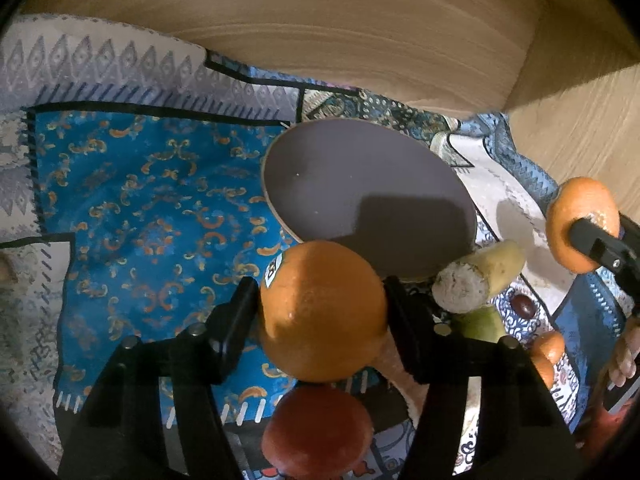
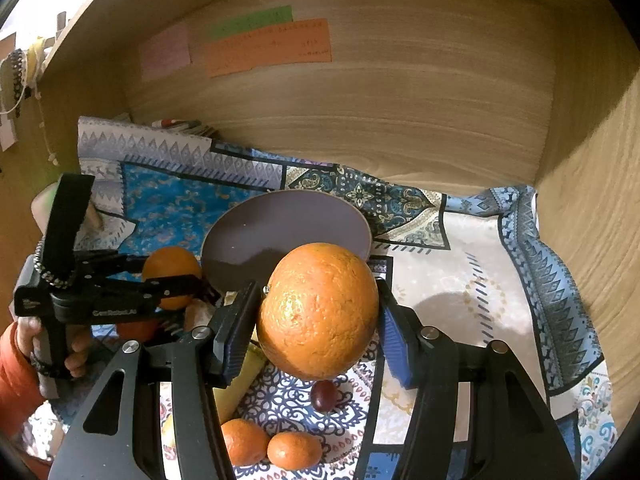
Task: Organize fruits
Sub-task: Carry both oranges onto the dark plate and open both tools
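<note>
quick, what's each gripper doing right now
left gripper: closed on a stickered orange.
right gripper: closed on another orange.

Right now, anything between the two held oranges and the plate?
Nothing visible. The left orange sits at the plate near rim, the right orange just short of it. The plate is bare; the banana lies beside it.

Left gripper (image 2: pixel 202 280) body: small pale brand lettering, too blurred to read for certain. Sticker (image 1: pixel 274 273) on orange (image 1: pixel 322 312): dark characters, cut off, illegible. Orange paper note (image 2: pixel 268 46) and green note (image 2: pixel 252 22) on wooden back wall: handwriting, unreadable.
</note>
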`<state>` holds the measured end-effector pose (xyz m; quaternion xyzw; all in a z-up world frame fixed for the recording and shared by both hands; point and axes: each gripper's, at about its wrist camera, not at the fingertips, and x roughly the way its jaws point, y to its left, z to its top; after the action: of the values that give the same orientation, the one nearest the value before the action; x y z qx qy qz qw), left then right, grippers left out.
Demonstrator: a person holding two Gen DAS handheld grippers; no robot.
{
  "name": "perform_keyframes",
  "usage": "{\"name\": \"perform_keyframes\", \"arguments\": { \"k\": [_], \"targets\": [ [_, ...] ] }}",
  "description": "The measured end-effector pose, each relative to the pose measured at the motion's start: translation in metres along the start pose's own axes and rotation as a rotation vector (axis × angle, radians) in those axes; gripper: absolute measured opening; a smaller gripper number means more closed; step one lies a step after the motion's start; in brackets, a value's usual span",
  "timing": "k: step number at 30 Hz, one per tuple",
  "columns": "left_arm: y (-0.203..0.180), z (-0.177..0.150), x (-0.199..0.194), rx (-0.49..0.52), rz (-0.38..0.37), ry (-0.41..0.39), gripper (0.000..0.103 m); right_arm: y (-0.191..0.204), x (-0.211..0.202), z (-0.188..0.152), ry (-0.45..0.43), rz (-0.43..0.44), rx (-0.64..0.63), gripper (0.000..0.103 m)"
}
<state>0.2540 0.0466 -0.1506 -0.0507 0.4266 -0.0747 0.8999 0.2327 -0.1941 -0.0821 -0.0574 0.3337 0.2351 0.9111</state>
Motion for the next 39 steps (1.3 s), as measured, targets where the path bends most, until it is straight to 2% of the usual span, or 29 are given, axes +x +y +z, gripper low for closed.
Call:
{"name": "perform_keyframes", "arguments": {
  "k": [17, 23, 31, 32, 33, 35, 39],
  "targets": [
    [0.001, 0.042, -0.060, 0.008, 0.019, -0.189, 0.059, 0.003, 0.019, 0.045, -0.051, -0.027, -0.067, 0.053],
    [0.002, 0.063, -0.064, 0.019, 0.047, -0.222, 0.059, 0.002, 0.036, 0.063, -0.042, -0.037, -0.097, 0.053],
    [0.003, 0.083, -0.049, 0.031, 0.065, -0.213, 0.058, -0.001, 0.067, 0.079, -0.006, -0.042, -0.111, 0.053],
    [0.003, 0.085, -0.046, 0.034, 0.065, -0.213, 0.057, -0.001, 0.071, 0.080, 0.001, -0.046, -0.115, 0.053],
    [0.002, 0.088, -0.045, 0.037, 0.066, -0.212, 0.050, -0.001, 0.076, 0.081, 0.008, -0.050, -0.121, 0.053],
    [-0.001, 0.093, -0.043, 0.063, 0.083, -0.227, 0.029, -0.002, 0.085, 0.083, 0.024, -0.055, -0.128, 0.053],
    [-0.006, 0.104, -0.036, 0.087, 0.044, -0.221, 0.029, -0.004, 0.106, 0.083, 0.064, -0.050, -0.127, 0.053]
  ]
}}
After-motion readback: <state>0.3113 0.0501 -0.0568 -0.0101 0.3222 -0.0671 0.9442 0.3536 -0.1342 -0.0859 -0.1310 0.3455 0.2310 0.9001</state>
